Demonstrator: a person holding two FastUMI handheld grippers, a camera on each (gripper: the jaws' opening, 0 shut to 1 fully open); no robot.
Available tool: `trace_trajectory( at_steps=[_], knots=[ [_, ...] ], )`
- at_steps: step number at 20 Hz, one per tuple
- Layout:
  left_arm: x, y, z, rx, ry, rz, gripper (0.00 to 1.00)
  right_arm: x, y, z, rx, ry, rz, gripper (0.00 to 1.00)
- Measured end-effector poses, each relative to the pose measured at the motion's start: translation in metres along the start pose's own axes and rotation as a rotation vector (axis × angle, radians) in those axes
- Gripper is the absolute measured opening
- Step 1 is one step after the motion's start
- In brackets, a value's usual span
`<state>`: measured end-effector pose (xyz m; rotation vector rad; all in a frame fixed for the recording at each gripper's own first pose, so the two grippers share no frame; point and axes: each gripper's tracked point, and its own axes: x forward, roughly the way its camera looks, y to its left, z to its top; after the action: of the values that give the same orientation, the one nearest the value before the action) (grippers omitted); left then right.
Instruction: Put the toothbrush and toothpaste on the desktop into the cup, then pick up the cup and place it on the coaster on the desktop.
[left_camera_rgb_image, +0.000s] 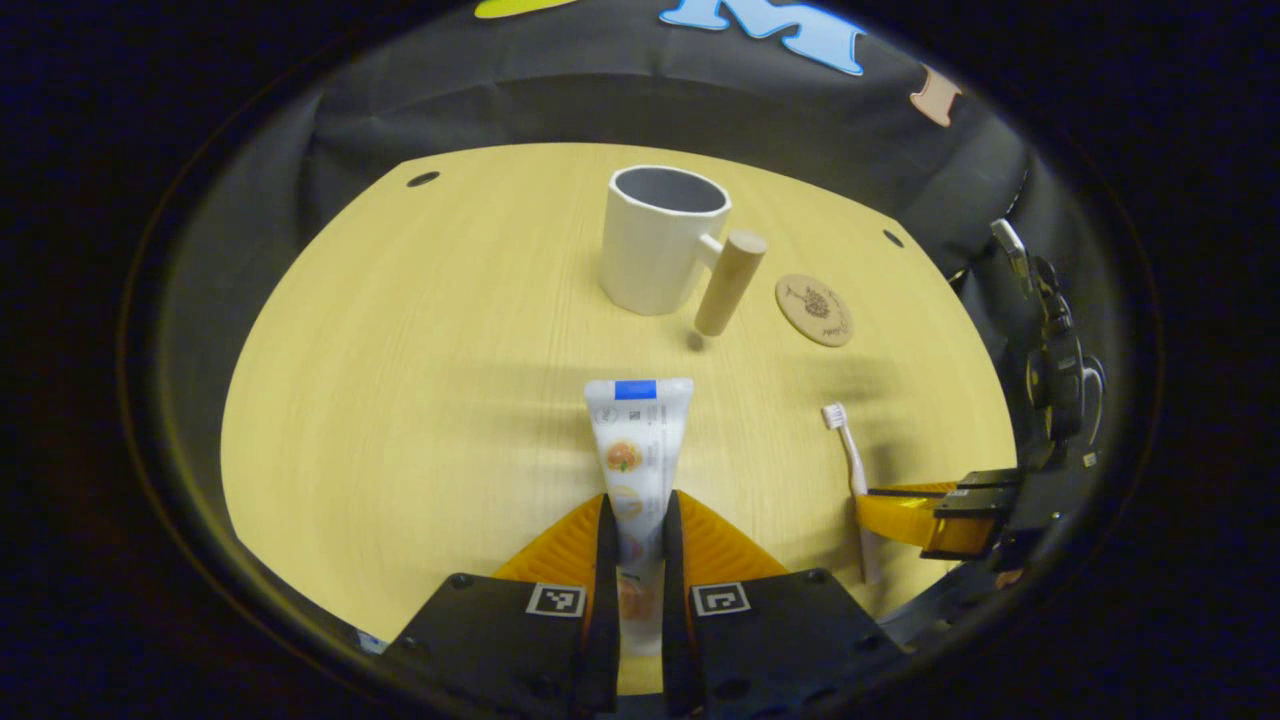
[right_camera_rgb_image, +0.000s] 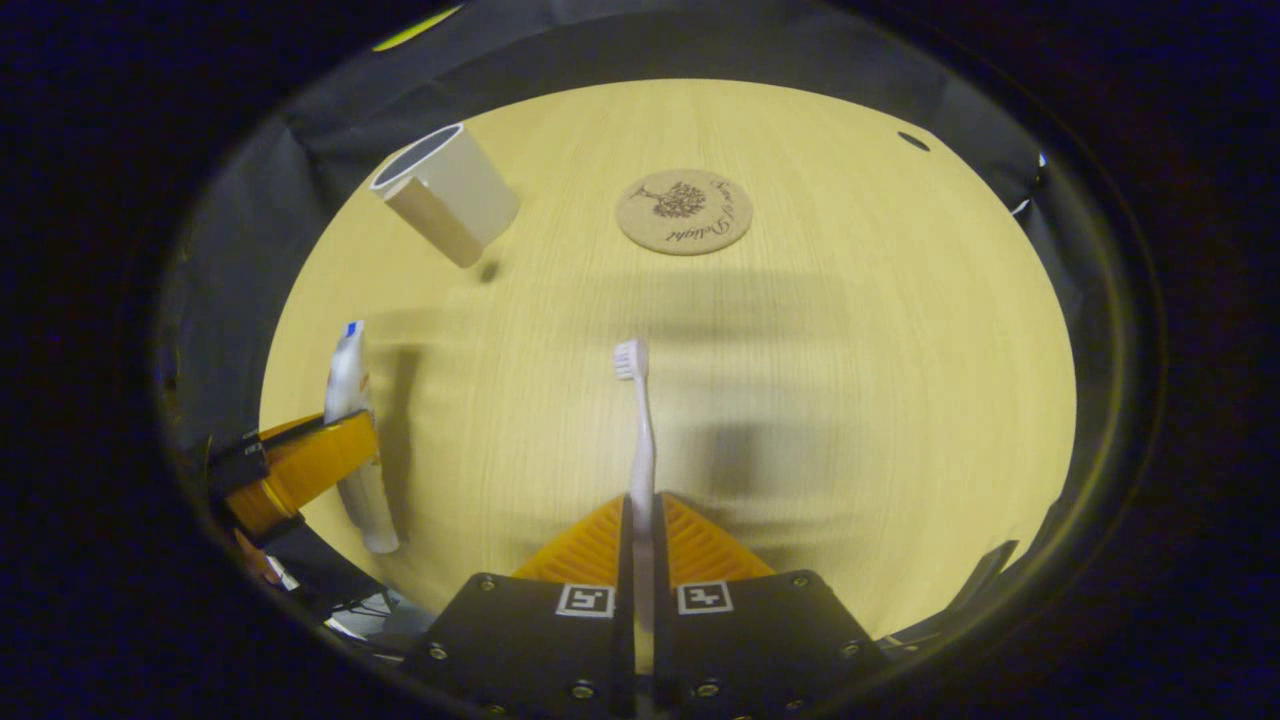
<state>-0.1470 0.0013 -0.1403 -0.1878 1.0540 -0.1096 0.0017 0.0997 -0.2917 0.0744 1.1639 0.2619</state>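
Toothpaste (left_camera_rgb_image: 637, 455) sat nearest the lens in the left gripper view, pinched between the jaws of the left gripper (left_camera_rgb_image: 636, 540), its crimped end pointing toward the cup (left_camera_rgb_image: 660, 238). In the right gripper view, the right gripper (right_camera_rgb_image: 641, 540) had its jaws closed on the handle of the toothbrush (right_camera_rgb_image: 640, 440), bristles forward. Whether either item was lifted clear of the table (left_camera_rgb_image: 420, 380) could not be told. The cup stood upright and looked empty from this angle, well beyond both items, with the coaster (left_camera_rgb_image: 814, 309) bare just beside its wooden handle (left_camera_rgb_image: 729, 283). By my reading, both grasps were made, but none of the 3 placements was done: toothpaste, toothbrush, then cup onto coaster.
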Motion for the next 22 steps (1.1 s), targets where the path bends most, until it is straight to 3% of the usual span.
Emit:
trace_trajectory(
  at_steps=[15, 22],
  knots=[
    [0.001, -0.007, -0.001, -0.013, 0.013, -0.022, 0.24, 0.004, 0.003, 0.000, -0.146, 0.136, -0.058, 0.12],
    [0.008, -0.009, 0.001, -0.010, 0.014, -0.023, 0.24, -0.001, 0.000, 0.008, -0.186, 0.026, -0.060, 0.02]
  ],
)
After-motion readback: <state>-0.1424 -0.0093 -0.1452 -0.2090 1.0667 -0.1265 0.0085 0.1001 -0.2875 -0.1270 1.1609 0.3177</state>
